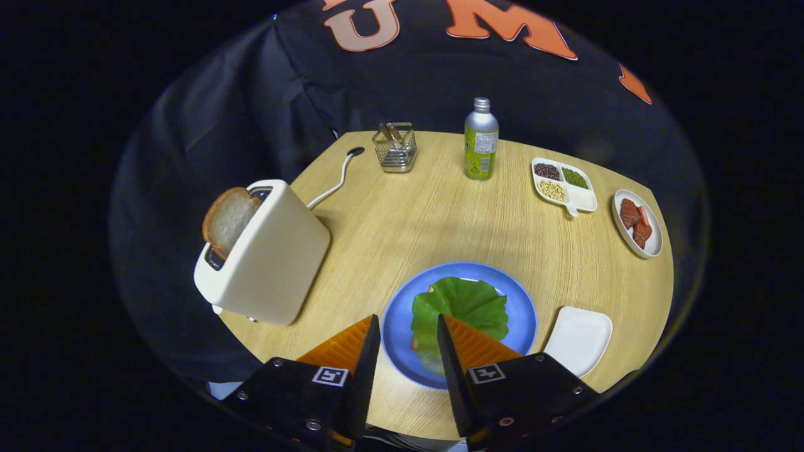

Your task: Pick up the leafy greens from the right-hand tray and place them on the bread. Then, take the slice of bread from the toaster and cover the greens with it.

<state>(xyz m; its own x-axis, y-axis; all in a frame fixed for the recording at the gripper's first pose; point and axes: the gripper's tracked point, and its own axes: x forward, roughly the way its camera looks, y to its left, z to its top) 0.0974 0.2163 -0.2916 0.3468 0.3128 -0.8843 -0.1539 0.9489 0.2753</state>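
open, empty jaws [408, 329] above leafy greens [461, 304] on blue plate [524, 314]

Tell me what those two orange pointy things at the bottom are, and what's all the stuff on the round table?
Those are the two fingers of the tongs, a grabbing tool that a person holds in one hand. The camera rides on the tool and looks forward along its fingers. The tongs are open and hold nothing. Just ahead of them is a blue plate with leafy greens lying on bread. To the left stands a white toaster with a slice of bread sticking out. To the right is a small white tray. Farther back stand a bottle, a wire basket, a dish of beans and a dish of red food.
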